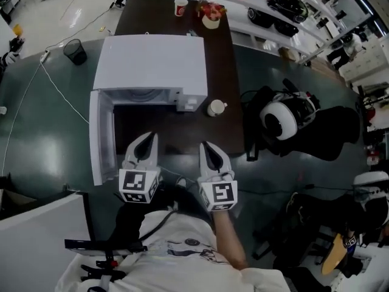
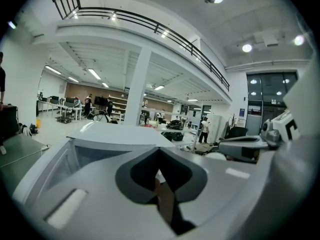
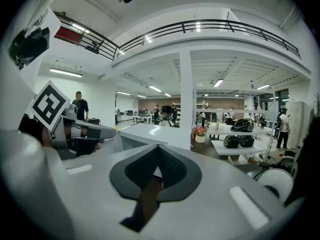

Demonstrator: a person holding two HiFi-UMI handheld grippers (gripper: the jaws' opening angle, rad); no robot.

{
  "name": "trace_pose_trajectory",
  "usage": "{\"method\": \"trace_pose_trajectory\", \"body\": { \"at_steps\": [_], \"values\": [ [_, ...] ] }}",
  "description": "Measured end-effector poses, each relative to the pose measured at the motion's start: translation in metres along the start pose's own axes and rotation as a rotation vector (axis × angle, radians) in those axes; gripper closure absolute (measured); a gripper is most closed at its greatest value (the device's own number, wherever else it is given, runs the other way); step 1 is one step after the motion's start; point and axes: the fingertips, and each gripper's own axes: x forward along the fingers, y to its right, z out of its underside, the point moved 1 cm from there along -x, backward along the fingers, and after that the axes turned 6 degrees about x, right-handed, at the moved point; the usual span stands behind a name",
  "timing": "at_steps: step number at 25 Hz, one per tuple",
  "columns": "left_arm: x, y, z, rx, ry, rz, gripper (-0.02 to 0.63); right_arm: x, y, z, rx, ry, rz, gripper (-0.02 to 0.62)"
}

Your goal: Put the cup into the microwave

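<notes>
The white microwave stands on the dark table, its door swung open to the left and its cavity dark. The small white cup sits upright on the table just right of the microwave's front corner. My left gripper is at the near table edge, in front of the open cavity, shut and empty. My right gripper is beside it, short of the cup and slightly left of it, also shut with nothing held. The left gripper view and the right gripper view both show closed tips.
At the far end of the table stand a red-and-white paper cup and a flower pot. A white-and-black headset lies on dark gear right of the table. A black bin and a white cable are on the floor at left.
</notes>
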Motion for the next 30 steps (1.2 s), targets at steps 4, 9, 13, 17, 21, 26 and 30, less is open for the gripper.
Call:
{"method": "trace_pose_trajectory", "body": {
  "at_steps": [4, 9, 13, 17, 21, 26, 30],
  "values": [
    [0.019, 0.003, 0.015, 0.005, -0.043, 0.009, 0.609, 0.009, 0.029, 0.007, 0.015, -0.019, 0.015, 0.594],
    [0.042, 0.027, 0.031, 0.015, -0.113, 0.021, 0.607, 0.014, 0.054, 0.025, 0.047, -0.064, 0.003, 0.594],
    [0.061, 0.043, 0.055, 0.015, -0.19, 0.029, 0.607, 0.024, 0.081, 0.047, 0.073, -0.107, 0.008, 0.594],
    [0.081, 0.051, 0.086, -0.011, -0.273, 0.028, 0.607, 0.037, 0.119, 0.074, 0.089, -0.156, 0.027, 0.594],
    [0.099, 0.057, 0.115, -0.016, -0.344, 0.036, 0.607, 0.061, 0.161, 0.107, 0.084, -0.212, 0.034, 0.594],
    [0.108, 0.063, 0.129, -0.018, -0.393, 0.04, 0.607, 0.095, 0.203, 0.133, 0.05, -0.254, 0.032, 0.593],
    [0.107, 0.067, 0.133, -0.024, -0.418, 0.04, 0.607, 0.12, 0.228, 0.148, 0.033, -0.283, 0.025, 0.592]
  ]
}}
